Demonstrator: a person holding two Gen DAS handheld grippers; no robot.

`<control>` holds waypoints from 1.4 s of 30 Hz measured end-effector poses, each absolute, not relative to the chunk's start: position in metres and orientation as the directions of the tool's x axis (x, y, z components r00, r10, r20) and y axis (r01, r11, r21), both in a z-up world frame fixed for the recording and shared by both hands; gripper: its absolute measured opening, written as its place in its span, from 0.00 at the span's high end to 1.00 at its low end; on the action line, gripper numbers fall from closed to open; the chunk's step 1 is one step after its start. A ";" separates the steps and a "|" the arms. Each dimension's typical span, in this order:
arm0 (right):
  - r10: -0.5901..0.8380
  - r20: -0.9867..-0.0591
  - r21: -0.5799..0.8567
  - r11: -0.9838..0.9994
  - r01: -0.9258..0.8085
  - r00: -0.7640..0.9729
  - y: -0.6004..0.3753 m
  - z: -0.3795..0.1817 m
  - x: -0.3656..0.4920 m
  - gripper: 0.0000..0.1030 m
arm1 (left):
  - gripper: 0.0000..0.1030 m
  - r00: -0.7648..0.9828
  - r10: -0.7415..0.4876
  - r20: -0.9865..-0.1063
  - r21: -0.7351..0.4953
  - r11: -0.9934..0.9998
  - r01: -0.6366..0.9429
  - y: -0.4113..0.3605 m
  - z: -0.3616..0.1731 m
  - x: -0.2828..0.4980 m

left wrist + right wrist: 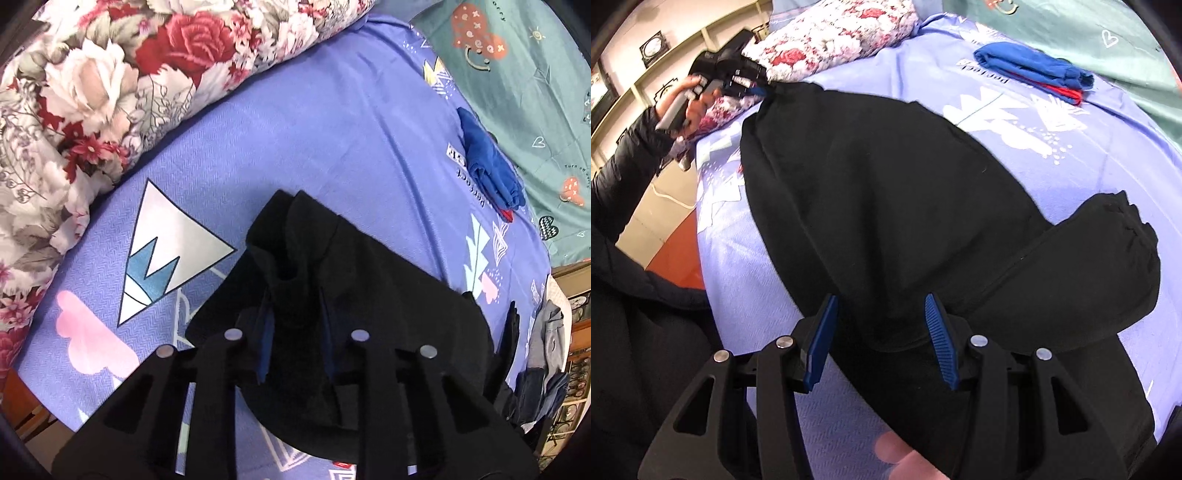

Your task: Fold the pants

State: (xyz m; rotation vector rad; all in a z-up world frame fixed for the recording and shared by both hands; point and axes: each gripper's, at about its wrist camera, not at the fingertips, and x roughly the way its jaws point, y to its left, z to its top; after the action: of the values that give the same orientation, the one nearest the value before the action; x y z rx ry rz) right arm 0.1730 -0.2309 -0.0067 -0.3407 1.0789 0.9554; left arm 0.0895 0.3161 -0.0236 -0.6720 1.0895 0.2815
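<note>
Black pants (886, 192) lie spread across the purple bedsheet (1108, 147), one end bunched into a roll nearest the right gripper (882, 339). That gripper's blue pads stand apart over the cloth, gripping nothing. At the pants' far end, the left gripper (295, 325) is pinched on a small fold of fabric. Its bite looks thin, so a pull could let the cloth slip free. With the right jaws unclosed, lifting one end alone would likely drag the pants askew toward the floral quilt (92, 92).

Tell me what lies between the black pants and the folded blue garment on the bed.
Only bare purple bedsheet with white print, in the right wrist view, separates the black pants from the folded blue garment.
</note>
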 end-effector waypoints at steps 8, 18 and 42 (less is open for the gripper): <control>0.432 -0.882 0.099 0.561 -0.822 0.188 -0.211 -0.019 0.173 0.52 | 0.83 0.459 -0.108 -0.882 -0.370 0.762 -0.531 0.316 -0.018 0.087; 0.433 -0.881 0.091 0.552 -0.829 0.191 -0.206 -0.021 0.174 0.52 | 0.50 0.437 -0.191 -0.879 -0.427 0.722 -0.544 0.322 -0.037 0.075; 0.537 -0.823 0.181 0.559 -0.809 0.187 -0.221 0.014 0.179 0.95 | 0.88 0.444 -0.188 -0.876 -0.408 0.779 -0.475 0.295 -0.005 0.062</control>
State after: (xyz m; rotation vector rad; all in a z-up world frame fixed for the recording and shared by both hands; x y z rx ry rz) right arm 0.1787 -0.2208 0.0143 -0.3249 0.9954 0.9706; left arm 0.0620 0.2953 -0.0052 -0.6883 1.1193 0.1967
